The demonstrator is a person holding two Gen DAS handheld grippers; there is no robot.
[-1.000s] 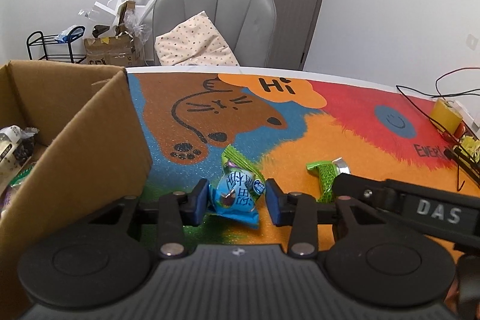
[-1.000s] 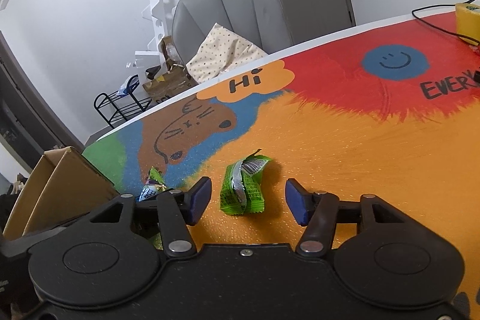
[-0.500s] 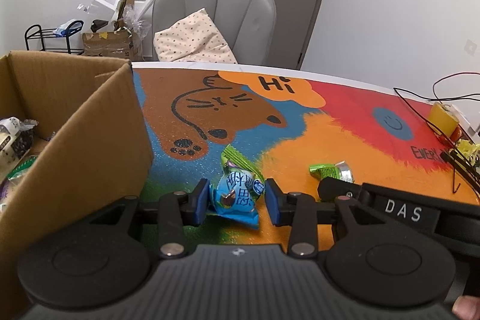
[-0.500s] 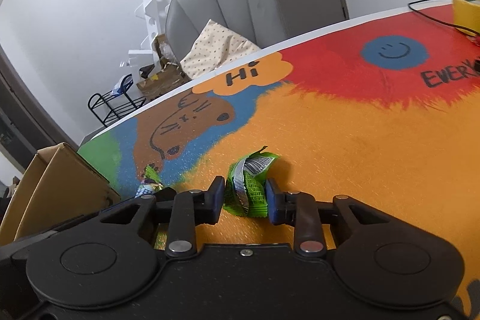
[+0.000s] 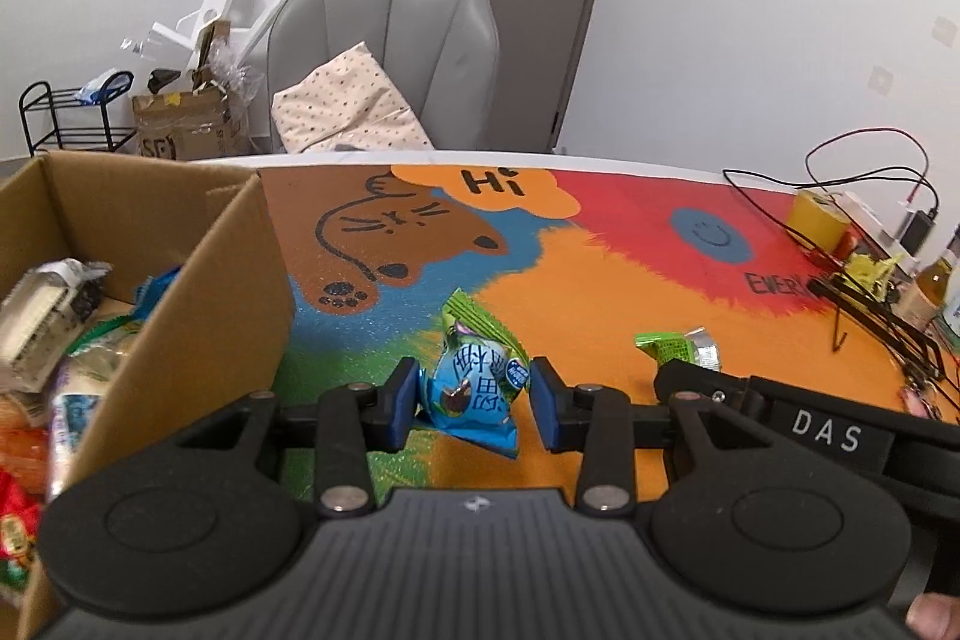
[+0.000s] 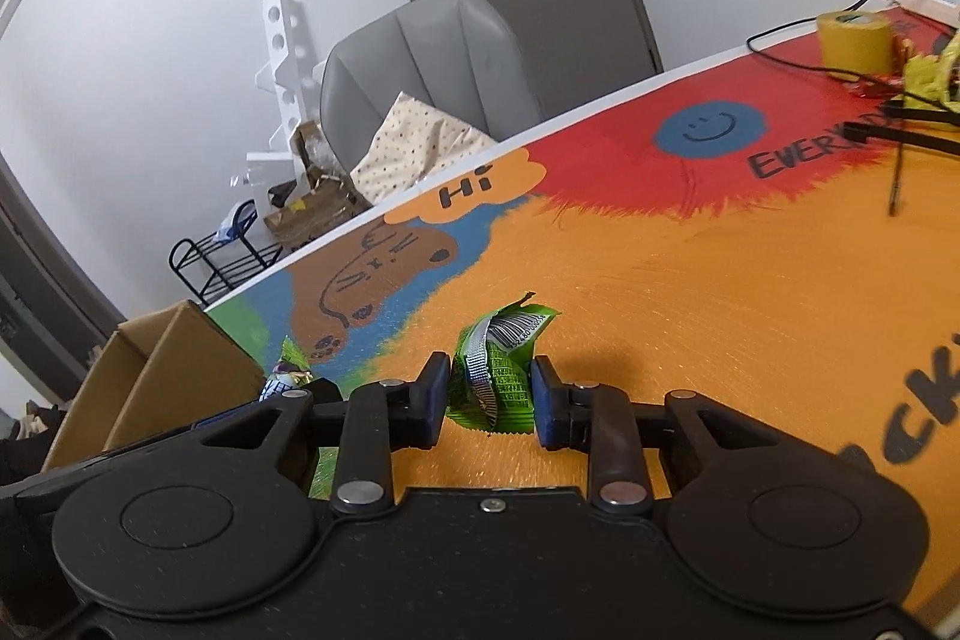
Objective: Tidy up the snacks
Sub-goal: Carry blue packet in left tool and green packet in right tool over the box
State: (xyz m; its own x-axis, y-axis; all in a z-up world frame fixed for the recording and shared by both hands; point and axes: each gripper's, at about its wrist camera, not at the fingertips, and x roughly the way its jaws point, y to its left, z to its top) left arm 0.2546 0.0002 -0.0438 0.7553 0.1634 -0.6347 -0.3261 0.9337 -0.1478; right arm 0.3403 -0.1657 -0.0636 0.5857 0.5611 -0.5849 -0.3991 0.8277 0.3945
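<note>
two snacks are in our grip above the desk (image 5: 600, 292): our left gripper (image 5: 473, 403) is clamped on a blue packet (image 5: 471, 388) beside the cardboard box (image 5: 198, 292), our right gripper (image 6: 491, 400) on a green packet (image 6: 495, 370).

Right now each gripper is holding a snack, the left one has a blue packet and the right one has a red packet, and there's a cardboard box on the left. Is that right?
Almost. The right gripper holds a green packet, not a red one; the right wrist view shows it. The left gripper does hold a blue packet, with the cardboard box on the left.
</note>
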